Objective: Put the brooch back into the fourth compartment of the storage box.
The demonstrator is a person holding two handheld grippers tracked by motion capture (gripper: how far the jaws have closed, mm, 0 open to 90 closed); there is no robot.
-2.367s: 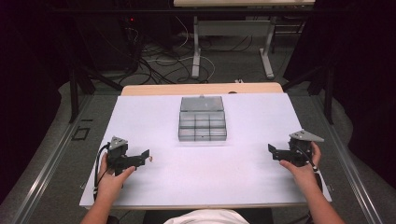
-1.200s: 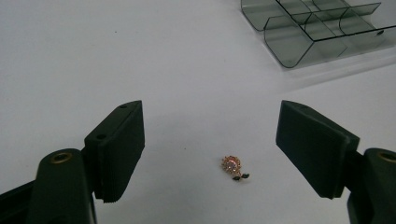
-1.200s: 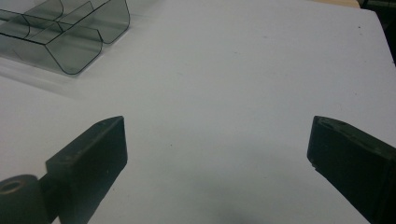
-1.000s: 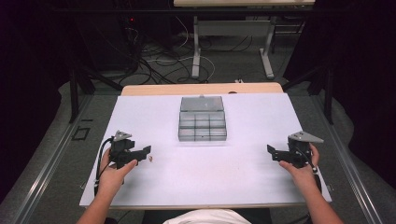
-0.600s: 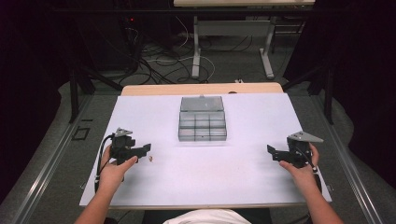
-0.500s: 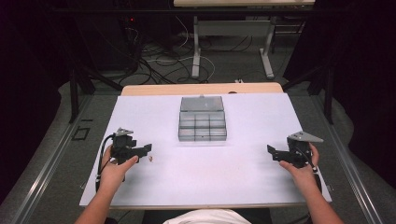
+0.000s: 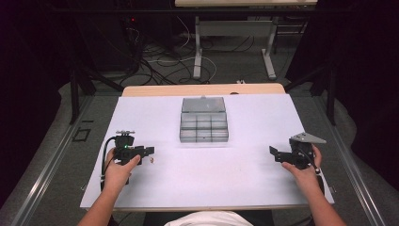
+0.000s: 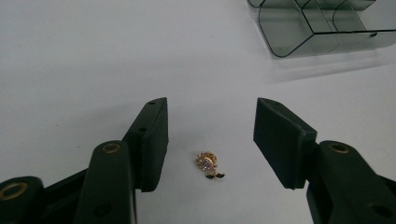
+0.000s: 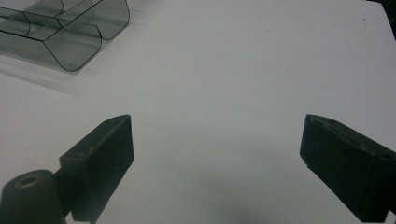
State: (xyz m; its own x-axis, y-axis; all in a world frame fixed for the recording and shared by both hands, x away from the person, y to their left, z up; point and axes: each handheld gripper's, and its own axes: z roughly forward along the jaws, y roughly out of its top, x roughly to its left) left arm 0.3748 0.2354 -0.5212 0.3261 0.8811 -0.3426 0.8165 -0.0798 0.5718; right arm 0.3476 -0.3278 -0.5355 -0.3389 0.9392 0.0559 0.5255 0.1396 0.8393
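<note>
A tiny gold jewel with a pale stone [image 8: 209, 164] lies on the white table [image 7: 244, 179], seen in the high view as a speck [image 7: 151, 160] at the left. My left gripper [image 8: 212, 122] straddles it, one pad [image 8: 154, 140] on each side and neither touching; its jaws have just been closing with the jewel between them. From above, that left gripper [image 7: 149, 151] points right. My right gripper [image 7: 273, 153] rests at the table's right side; its jaws [image 9: 219, 149] have also been closing, with only bare table between them.
A clear grey compartment box [image 7: 203, 121] with its lid laid back stands at the table's middle far side; its corner shows in the left gripper view [image 8: 317, 28] and the right gripper view [image 9: 70, 32]. Cables and desk legs lie on the floor beyond.
My left hand has crept slightly up the table and rightwards, bringing its jaws around the jewel. The right hand has stayed where it was.
</note>
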